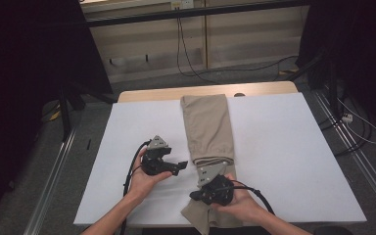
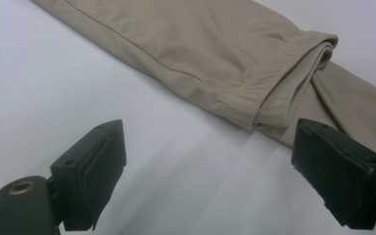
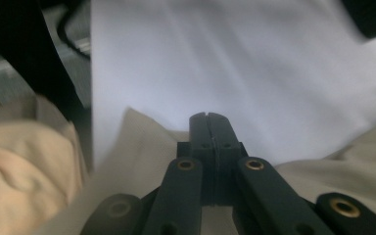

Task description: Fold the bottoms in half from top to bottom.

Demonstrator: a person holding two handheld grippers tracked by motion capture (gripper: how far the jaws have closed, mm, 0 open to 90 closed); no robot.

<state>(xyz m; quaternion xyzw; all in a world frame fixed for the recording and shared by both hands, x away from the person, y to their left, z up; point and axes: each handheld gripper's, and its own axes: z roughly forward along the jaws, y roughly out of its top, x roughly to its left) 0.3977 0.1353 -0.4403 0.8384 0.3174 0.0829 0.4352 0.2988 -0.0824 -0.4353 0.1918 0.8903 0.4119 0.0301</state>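
Folding khaki trousers on bench: first fold done, right gripper jaws pinched flat at near cloth, left gripper jaws wide, cuff ahead.

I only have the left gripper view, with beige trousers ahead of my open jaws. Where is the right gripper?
Observer: The right gripper is over the near end of the trousers, close to the near edge of the table.
Operator: Open or shut?
Observer: Shut, jaws pressed together. Whether they pinch fabric, I cannot tell.
Operator: How do the trousers lie overall?
Observer: Lengthwise down the middle of the table, with the near end hanging over the near edge.
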